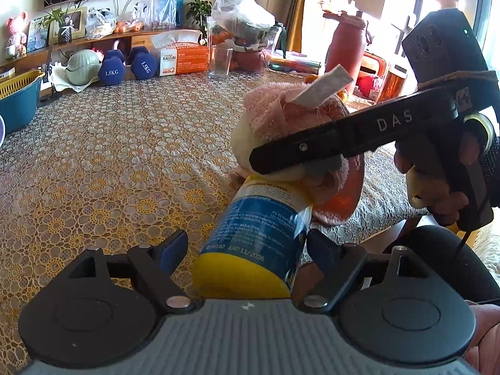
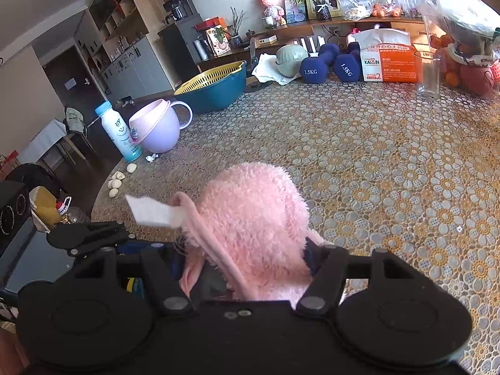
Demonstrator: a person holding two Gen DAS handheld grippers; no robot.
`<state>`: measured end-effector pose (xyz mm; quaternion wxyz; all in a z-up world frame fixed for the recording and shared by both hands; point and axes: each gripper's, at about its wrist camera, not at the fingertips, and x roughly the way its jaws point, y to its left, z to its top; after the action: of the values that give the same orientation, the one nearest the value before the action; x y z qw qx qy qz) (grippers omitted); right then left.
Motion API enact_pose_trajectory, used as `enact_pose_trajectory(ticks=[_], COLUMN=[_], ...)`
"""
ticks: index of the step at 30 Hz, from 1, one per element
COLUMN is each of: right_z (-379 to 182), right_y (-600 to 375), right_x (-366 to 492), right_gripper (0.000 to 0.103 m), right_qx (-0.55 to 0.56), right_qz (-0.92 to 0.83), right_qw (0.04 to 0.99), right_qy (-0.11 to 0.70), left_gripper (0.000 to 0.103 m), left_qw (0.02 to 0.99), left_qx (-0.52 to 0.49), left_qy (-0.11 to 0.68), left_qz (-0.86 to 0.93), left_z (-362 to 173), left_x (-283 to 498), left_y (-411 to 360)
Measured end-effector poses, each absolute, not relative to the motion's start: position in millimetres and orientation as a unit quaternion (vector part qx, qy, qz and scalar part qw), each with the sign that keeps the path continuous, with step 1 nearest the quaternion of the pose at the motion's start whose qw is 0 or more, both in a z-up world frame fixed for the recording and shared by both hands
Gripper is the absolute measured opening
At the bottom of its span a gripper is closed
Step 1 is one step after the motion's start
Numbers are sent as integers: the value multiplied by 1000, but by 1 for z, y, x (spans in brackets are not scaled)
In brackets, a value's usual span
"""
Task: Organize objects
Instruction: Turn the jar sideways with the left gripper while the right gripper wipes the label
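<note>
L gripper (image 1: 247, 250) was clamped on a blue-and-yellow bottle (image 1: 259, 228), held tilted over the tablecloth (image 1: 109, 156) at 6 o'clock in the L view. R gripper (image 2: 247, 265) was closed on a pink plush toy (image 2: 253, 212), just beside the bottle's far end at 3 o'clock. Judged step: both items lifted mid-carry. Next move calls for picking a spot, maybe the teal basket (image 2: 215, 90) at 11 o'clock, w/ steady grips.

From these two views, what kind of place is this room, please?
Most likely a home living or dining room: a table under a lace floral cloth, a TV shelf with a framed photo and plants, and household clutter such as dumbbells and a tissue pack.
</note>
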<state>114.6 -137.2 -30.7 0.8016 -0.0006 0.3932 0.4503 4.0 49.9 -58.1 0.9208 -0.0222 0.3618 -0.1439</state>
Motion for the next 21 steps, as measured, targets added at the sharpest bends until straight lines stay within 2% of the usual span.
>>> enact_pose_trajectory(ticks=[11,17,21], right_z=[-33,-34,-34], right_y=[-143,-157,-166], right_x=[116,118,118], right_gripper=[66,66,66], right_qx=[16,31,33], right_qz=[442,425,416], right_qw=[807,815,819], right_qy=[392,393,393], left_gripper=[82,70,70], left_qw=[916,923,926], left_qx=[-28,-20,3], left_qy=[379,363,356], left_qz=[-129,-126,-127], left_z=[-69,-60,-54], left_x=[0,-2,-1], left_y=[50,45,36])
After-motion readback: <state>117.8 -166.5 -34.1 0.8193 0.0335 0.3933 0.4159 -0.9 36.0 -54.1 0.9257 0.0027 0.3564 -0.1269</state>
